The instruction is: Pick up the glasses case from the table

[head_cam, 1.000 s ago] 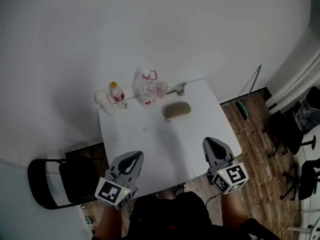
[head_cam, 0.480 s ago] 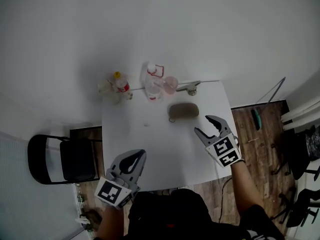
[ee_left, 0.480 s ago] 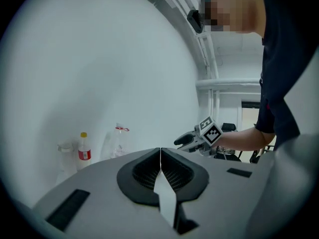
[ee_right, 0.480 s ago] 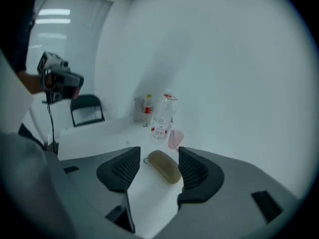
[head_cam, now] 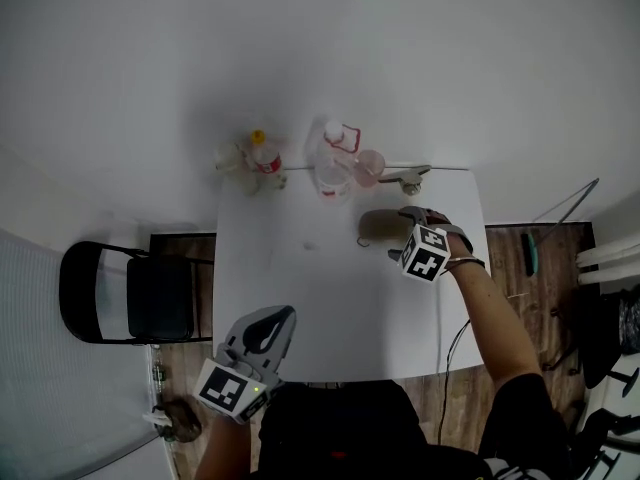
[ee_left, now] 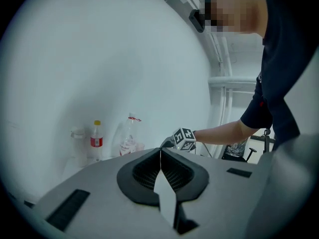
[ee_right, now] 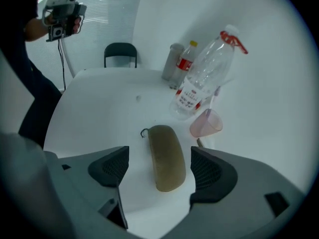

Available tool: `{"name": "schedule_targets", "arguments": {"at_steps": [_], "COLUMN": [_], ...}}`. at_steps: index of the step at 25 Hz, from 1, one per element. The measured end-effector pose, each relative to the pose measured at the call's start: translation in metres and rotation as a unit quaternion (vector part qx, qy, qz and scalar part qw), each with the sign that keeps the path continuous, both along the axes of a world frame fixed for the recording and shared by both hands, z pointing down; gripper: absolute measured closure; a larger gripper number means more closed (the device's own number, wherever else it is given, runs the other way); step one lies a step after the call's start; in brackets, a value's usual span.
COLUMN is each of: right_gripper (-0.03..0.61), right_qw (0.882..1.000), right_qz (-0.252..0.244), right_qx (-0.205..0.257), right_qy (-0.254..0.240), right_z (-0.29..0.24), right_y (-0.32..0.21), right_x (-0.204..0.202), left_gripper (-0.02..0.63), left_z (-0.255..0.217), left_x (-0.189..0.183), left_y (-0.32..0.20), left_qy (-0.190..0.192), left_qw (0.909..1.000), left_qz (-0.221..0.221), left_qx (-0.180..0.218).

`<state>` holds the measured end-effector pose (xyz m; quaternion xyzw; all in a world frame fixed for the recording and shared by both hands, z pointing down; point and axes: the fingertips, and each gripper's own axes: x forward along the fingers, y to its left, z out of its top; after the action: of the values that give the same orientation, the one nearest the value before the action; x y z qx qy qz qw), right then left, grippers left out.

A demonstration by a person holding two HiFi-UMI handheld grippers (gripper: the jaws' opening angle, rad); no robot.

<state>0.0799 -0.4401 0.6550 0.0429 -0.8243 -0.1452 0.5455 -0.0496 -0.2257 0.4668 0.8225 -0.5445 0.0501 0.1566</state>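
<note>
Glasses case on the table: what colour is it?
Olive-brown glasses case, clearest in the right gripper view.

Clear bottle (head_cam: 330, 168), pink cup (head_cam: 371, 165), black chair (head_cam: 165, 298)

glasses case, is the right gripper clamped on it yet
No, the right gripper has just been opening its jaws, and the glasses case lies on the table between them with a gap on each side.
</note>
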Motion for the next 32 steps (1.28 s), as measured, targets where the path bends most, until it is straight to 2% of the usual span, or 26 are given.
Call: {"name": "schedule_targets", "arguments": {"at_steps": [8, 12, 18, 28, 32], "right_gripper": [0.196, 0.189, 0.187, 0.187, 0.187], "right_qw": [0.995, 0.992, 0.983, 0.975, 0.975], "right_qz": [-0.045, -0.046, -0.081, -0.074, -0.075], "right_qx": [-0.016, -0.05, -0.07, -0.132, -0.134], "right_qy": [0.091, 0.106, 0.146, 0.165, 0.16], "right_z": [0.06, 0.076, 0.098, 0.113, 0.113], "right_y": [-0.036, -0.046, -0.043, -0.041, -0.04], "right_x": [-0.011, -0.014, -0.017, -0.018, -0.018], "left_gripper": [0.592, 0.592, 0.592, 0.592, 0.592], "left_z": [0.013, 0.022, 0.033, 0.039, 0.038], "left_x": [-0.02, -0.028, -0.044, -0.044, -0.043], "left_y": [-0.006, -0.011, -0.006, -0.003, 0.0], "left_qy": [0.001, 0.0, -0.005, 0.008, 0.011], "left_qw": [0.9998, 0.9995, 0.9986, 0.9977, 0.9976], "left_qz": [-0.018, -0.024, -0.041, -0.047, -0.045], "left_qx": [-0.013, -0.022, -0.034, -0.049, -0.05]}}
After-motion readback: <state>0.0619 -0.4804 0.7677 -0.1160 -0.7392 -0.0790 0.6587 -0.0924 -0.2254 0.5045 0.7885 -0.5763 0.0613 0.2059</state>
